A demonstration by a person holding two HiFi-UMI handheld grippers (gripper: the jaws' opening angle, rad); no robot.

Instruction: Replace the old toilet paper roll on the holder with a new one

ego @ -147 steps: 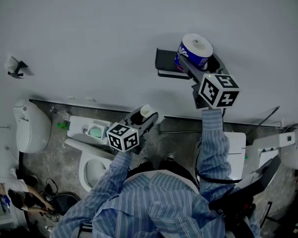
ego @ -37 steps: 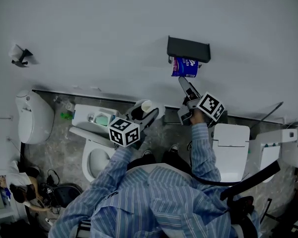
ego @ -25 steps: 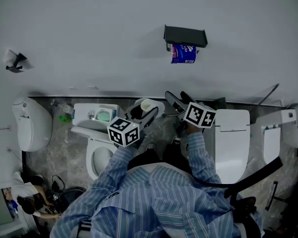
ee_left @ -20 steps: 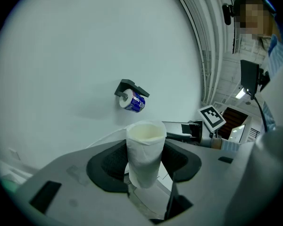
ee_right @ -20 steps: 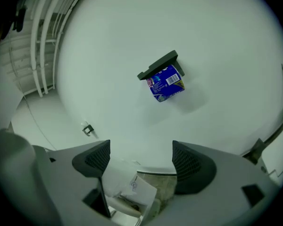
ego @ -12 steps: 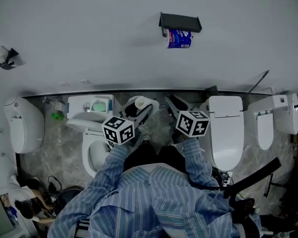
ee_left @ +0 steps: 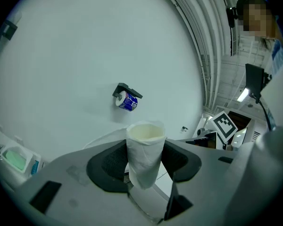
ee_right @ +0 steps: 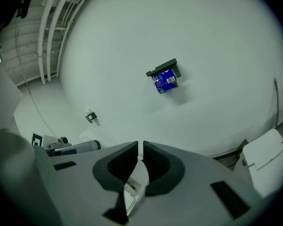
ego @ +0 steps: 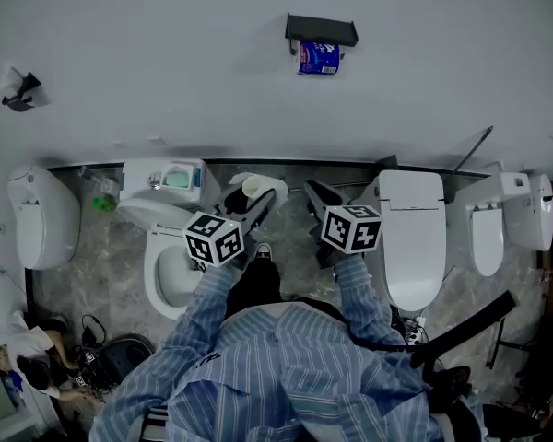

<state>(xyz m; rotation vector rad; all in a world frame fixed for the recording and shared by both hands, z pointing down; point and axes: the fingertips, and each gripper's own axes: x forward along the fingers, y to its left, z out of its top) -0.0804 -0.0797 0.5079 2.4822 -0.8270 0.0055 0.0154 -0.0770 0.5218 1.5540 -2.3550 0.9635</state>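
Observation:
A new roll in a blue wrapper [ego: 318, 56] hangs on the black holder [ego: 321, 29] high on the white wall; it also shows as the wrapped roll [ee_left: 127, 101] and roll [ee_right: 165, 81] in the two gripper views. My left gripper [ego: 256, 196] is shut on the old, nearly used-up white roll [ee_left: 145, 149], which stands upright between its pads. My right gripper [ego: 311, 194] is shut with nothing in it, jaws together [ee_right: 140, 157]. Both grippers are held well back from the wall, above the floor.
A toilet with an open bowl [ego: 170, 265] is below my left gripper, and one with a closed lid [ego: 410, 238] is to the right. A urinal [ego: 41, 215] is at far left, another fixture [ego: 525, 215] at far right. A small wall hook [ego: 18, 90] is upper left.
Both grippers have drawn back from the wall and the holder now looks farther away. The right gripper's jaws, open a second ago, have closed empty. The left still holds the old roll.

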